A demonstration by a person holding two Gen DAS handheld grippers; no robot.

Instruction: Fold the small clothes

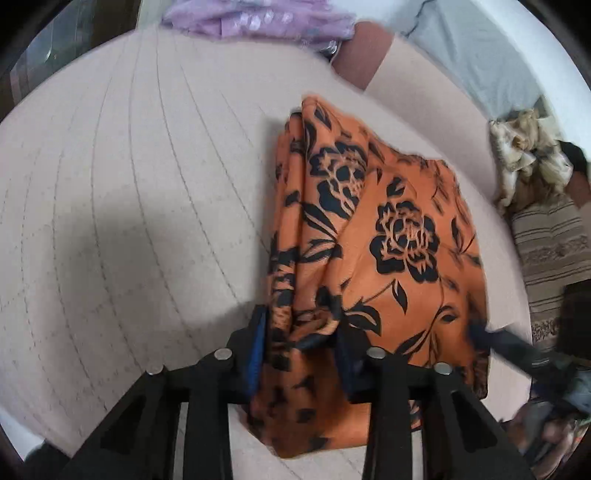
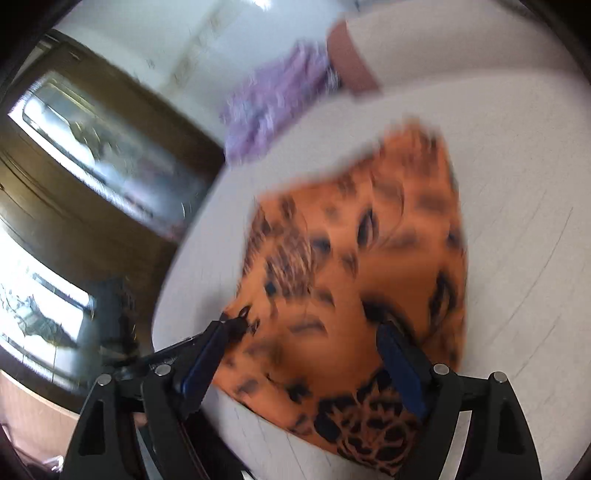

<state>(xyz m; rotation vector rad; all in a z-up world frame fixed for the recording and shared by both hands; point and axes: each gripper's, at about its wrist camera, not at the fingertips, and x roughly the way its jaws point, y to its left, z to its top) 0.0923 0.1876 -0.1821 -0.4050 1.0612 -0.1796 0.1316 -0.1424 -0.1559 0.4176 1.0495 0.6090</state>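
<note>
An orange garment with a black flower print [image 1: 388, 236] lies folded on the pale quilted surface [image 1: 129, 184]. My left gripper [image 1: 301, 332] has its blue-padded fingers partly apart with a bunched edge of the garment gathered between them. My right gripper [image 2: 306, 332] is open wide over the same garment [image 2: 351, 266], which lies blurred between and under its fingers. The right gripper's dark tip [image 1: 495, 332] also shows in the left wrist view, at the garment's right edge.
A lilac cloth [image 1: 255, 18] lies at the far edge, also in the right wrist view [image 2: 280, 96]. A person's knee [image 1: 362, 55] is beside it. A beige crumpled cloth [image 1: 528, 155] and a striped textile [image 1: 554, 247] sit at the right. A dark wooden cabinet with glass [image 2: 92, 155] stands at the left.
</note>
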